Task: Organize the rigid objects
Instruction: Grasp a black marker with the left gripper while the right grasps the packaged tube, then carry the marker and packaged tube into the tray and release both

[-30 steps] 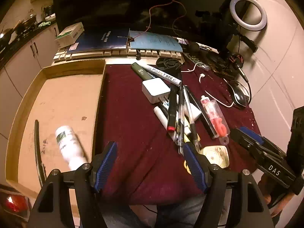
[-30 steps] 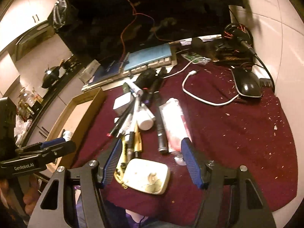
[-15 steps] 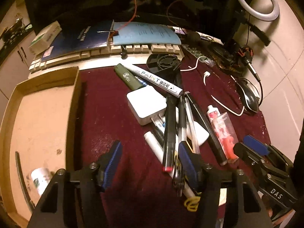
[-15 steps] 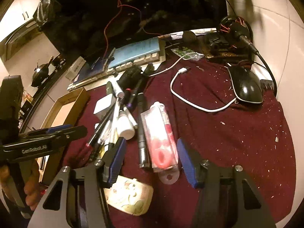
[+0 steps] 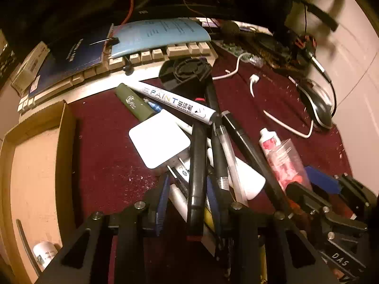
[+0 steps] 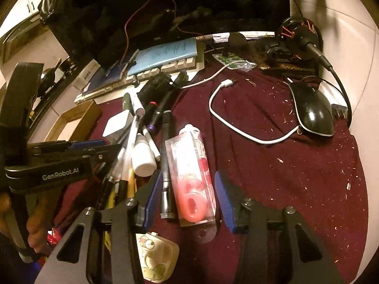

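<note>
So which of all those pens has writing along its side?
The white paint marker, lying near the keyboard: it has "PAINT MARKER" printed along its barrel; the black pens beside it look plain.

— What do we count on the counter [image 6: 296, 177]?

— We see one white adapter [image 5: 160, 138], one PAINT marker [image 5: 177, 101], one mouse [image 6: 313, 114], one clear pink packet [image 6: 191, 177].

— And at nine o'clock?

— One cardboard tray [image 5: 33, 156], holding one white bottle [image 5: 45, 253]. Pens overlap; we can't count them.

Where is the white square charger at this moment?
In the left wrist view the white square charger lies on the dark red cloth, left of the pen pile, just below the PAINT marker and right of the cardboard tray.
</note>
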